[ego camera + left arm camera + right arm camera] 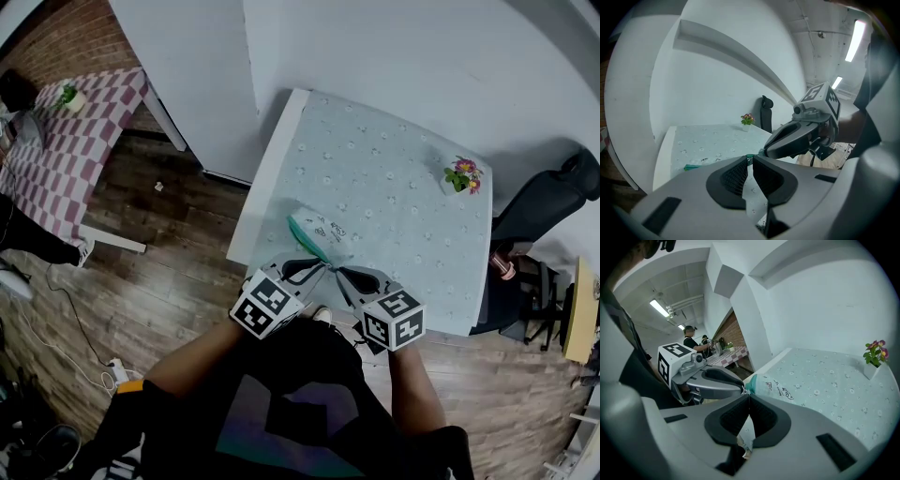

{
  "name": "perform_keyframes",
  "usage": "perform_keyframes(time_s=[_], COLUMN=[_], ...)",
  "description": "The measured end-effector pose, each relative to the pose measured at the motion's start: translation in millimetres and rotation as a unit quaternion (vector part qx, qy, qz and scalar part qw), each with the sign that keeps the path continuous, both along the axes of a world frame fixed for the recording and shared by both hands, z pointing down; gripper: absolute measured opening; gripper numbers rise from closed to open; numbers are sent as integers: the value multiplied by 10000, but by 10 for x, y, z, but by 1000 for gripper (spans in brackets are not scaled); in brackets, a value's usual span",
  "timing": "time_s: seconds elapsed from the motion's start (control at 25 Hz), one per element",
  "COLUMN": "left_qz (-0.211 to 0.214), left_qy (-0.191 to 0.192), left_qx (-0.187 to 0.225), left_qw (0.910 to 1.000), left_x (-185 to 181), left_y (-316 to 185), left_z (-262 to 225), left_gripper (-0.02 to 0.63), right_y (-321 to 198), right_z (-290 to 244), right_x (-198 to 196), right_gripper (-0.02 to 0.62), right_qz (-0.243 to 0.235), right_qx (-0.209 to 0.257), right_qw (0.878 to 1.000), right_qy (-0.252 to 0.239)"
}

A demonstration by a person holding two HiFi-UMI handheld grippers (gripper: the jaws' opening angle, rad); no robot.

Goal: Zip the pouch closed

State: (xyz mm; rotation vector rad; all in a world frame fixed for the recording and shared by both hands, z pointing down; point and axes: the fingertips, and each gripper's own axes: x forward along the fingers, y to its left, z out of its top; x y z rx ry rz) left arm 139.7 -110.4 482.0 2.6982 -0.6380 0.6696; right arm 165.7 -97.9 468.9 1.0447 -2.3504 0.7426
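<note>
Now both grippers are met at the pouch's near end

Closely in front of the person, the pouch (319,230) is laid flat on the table (403,225), which is covered by a pale, flower-printed cloth. The pouch is placed near the table's front left edge, with its teal-trimmed end turned toward the grippers and dark lettering seen on its pale side. A small flower pot (461,176) is set well apart from it, toward the far right corner.

The left gripper (323,266) is brought in from the left and the right gripper (339,270) from the right, so that their tips are held just beside each other at the pouch's near end.

In the left gripper view, the left gripper (749,158) is seen with its fingers drawn nearly together, a thin gap being kept behind the tips; a teal bit of the pouch (701,163) is pinched at the tips.

In the right gripper view, the right gripper (749,396) is seen with its fingers pressed together just under the teal corner of the pouch (771,386). Whether the zip's pull is caught there cannot be told.
</note>
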Motion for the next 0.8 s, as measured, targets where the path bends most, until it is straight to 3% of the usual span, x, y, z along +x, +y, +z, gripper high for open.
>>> perform_keyframes(time_s=[0.48,0.8], left_qz=[8,-595], left_qy=[-14,-281], left_qx=[176,83], left_qw=[9998,9978], left_x=[19,-295], left_y=[51,-265], left_z=[-42,108], left_gripper=[12,11], right_y=[33,71], right_z=[38,36], right_x=[75,200], right_gripper=[18,18], right_qz=[128,267], right_qx=[-77,-114], right_qw=[9999,9996], right_qy=[7,49])
